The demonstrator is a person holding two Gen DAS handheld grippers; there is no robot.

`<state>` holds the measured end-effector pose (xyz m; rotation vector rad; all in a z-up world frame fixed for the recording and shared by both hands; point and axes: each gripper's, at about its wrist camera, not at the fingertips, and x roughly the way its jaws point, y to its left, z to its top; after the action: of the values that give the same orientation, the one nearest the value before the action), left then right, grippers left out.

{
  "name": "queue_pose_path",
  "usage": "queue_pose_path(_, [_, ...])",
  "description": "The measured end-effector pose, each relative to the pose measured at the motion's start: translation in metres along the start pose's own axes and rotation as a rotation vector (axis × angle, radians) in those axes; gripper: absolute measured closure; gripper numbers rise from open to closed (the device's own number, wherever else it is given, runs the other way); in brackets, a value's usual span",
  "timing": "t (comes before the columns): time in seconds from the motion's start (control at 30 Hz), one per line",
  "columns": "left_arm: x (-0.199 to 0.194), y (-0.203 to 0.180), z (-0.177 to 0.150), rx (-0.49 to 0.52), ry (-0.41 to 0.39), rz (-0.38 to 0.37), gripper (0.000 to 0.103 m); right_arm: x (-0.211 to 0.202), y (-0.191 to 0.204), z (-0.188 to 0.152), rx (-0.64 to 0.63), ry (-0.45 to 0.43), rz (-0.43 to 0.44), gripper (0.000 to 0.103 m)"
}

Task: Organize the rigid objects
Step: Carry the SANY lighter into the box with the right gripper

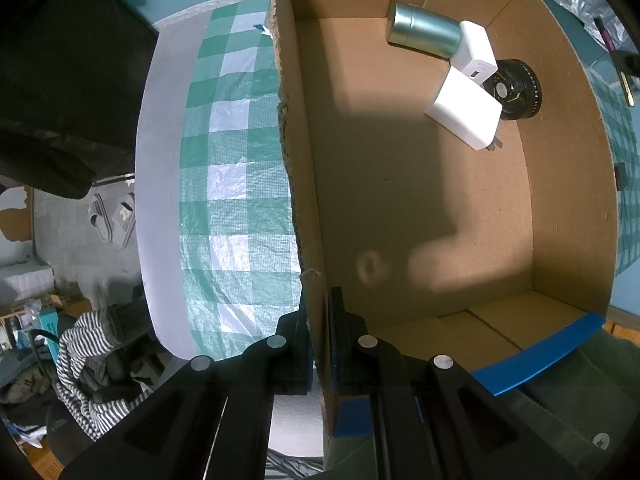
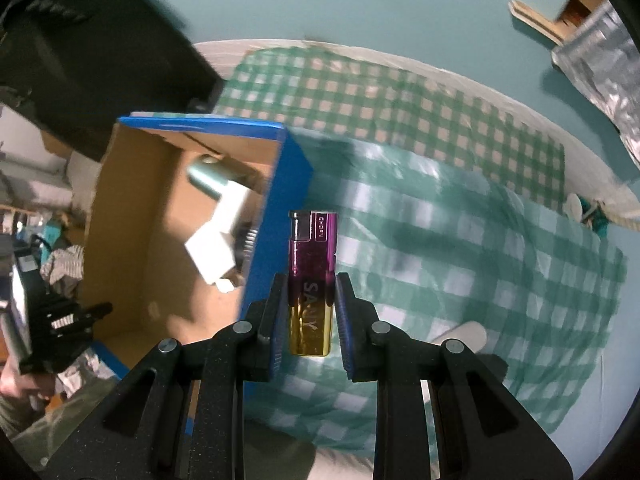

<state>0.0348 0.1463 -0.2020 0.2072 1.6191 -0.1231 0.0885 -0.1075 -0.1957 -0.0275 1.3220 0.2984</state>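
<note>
My left gripper is shut on the side wall of an open cardboard box, one finger inside and one outside. In the box lie a teal metal tin, two white chargers and a black round object. My right gripper is shut on a purple-and-gold lighter, held upright above the checked cloth, just right of the box's blue-taped wall. The box's contents also show in the right wrist view, blurred.
A green-and-white checked cloth covers the round table. A black chair back stands at the left. Clothes and clutter lie on the floor below. A silver foil bag lies at the table's far right.
</note>
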Motion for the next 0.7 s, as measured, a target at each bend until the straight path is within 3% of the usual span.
queue_pose_path(0.37, [0.000, -0.001, -0.001, 0.006, -0.001, 0.002, 0.097, 0.005, 0.050, 0.020, -0.137, 0.000, 0.017, 0.080])
queue_pose_path(0.7, [0.000, 0.000, 0.000, 0.006, -0.001, 0.003, 0.097, 0.039, 0.063, 0.040, -0.173, 0.031, -0.031, 0.080])
